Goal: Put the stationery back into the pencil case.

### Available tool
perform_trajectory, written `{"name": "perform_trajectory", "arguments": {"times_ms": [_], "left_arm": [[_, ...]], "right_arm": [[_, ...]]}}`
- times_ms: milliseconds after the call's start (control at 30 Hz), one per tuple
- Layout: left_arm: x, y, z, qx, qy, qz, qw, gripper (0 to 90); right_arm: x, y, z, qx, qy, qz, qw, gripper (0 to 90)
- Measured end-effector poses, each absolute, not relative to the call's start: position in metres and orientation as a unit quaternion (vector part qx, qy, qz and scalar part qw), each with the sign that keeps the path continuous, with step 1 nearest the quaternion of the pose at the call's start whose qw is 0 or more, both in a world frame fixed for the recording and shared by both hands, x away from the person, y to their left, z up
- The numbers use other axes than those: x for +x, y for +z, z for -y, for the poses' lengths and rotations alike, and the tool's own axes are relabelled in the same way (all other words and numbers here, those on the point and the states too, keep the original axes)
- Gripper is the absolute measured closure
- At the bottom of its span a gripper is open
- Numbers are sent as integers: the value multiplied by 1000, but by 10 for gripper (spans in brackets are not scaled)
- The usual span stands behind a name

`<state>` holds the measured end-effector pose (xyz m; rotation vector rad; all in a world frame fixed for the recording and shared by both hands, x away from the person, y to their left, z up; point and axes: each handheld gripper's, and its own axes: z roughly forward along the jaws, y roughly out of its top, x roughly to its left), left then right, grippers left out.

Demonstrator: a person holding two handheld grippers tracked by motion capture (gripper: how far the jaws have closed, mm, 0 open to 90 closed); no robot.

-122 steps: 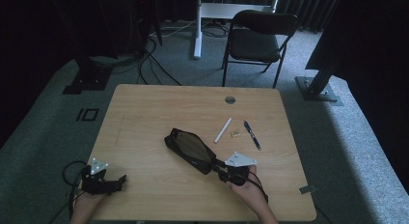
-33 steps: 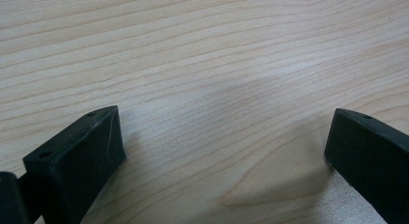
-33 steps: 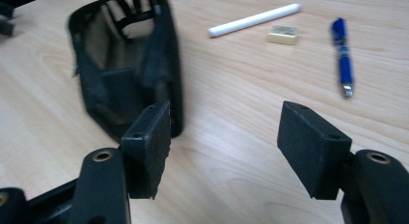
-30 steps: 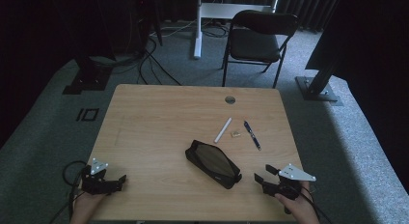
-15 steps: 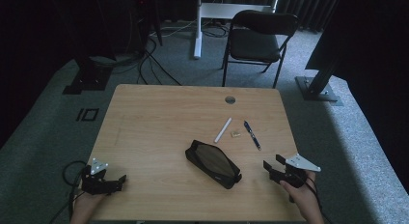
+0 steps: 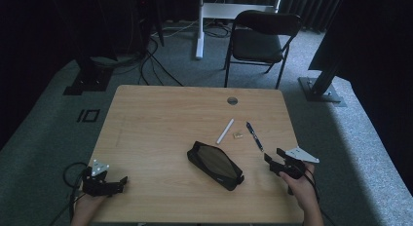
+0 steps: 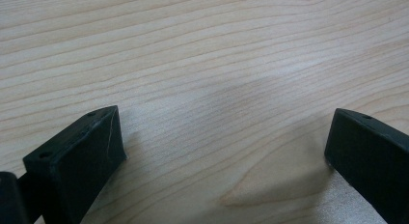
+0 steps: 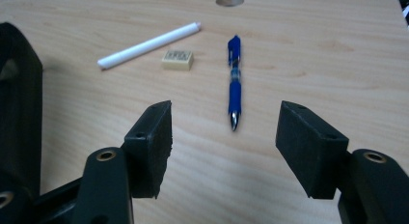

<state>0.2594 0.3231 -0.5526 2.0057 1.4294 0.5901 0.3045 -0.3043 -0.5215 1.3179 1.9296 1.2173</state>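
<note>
From the high view, the right gripper is hovering near the right edge of the table, its jaws standing apart with nothing between them. The blue pen is lying just ahead of those jaws and a little to their left, still apart from them. Beyond the pen, farther from the tool, a small eraser and a white stick are lying side by side. A black pencil case is resting off to the left of the right gripper, well clear of it. The left gripper is sitting low at the near left corner, far from all of these.

In the left gripper view, the two jaws are standing wide apart over bare wood, gripping nothing.

In the right gripper view, the jaws are open at a middling width and empty. The pen is lying just ahead of them, roughly centred in the gap, its metal tip pointing back toward the tool. The eraser and the white stick are lying farther ahead and to the left.

By my judgement the right gripper is lining up on the pen, with the pickup not yet begun. The next move is calling for a short advance forward and down so the jaws straddle the barrel, then a close across it, staying clear of the eraser.
</note>
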Motion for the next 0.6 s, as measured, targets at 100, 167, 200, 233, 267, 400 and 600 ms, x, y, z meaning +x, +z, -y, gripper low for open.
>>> {"name": "perform_trajectory", "arguments": {"times_ms": [100, 167, 200, 233, 267, 400, 600], "left_arm": [[259, -553, -323, 755, 222, -538, 300, 3], [259, -553, -323, 755, 222, -538, 300, 2], [259, -553, -323, 755, 222, -538, 300, 3], [259, -553, -323, 755, 222, -539, 300, 2], [259, -553, -323, 755, 222, -538, 300, 2], [259, -553, -323, 756, 222, -538, 300, 3], [259, -553, -323, 755, 222, -538, 300, 3]], "right_arm": [[310, -518, 302, 481, 445, -711, 253, 374], [314, -516, 300, 481, 443, -713, 254, 376], [316, -515, 300, 481, 444, -712, 255, 381], [317, -514, 299, 481, 444, -713, 253, 382], [318, -513, 298, 480, 445, -713, 252, 382], [325, -511, 295, 479, 439, -715, 257, 386], [338, -511, 292, 484, 433, -714, 262, 386]]}}
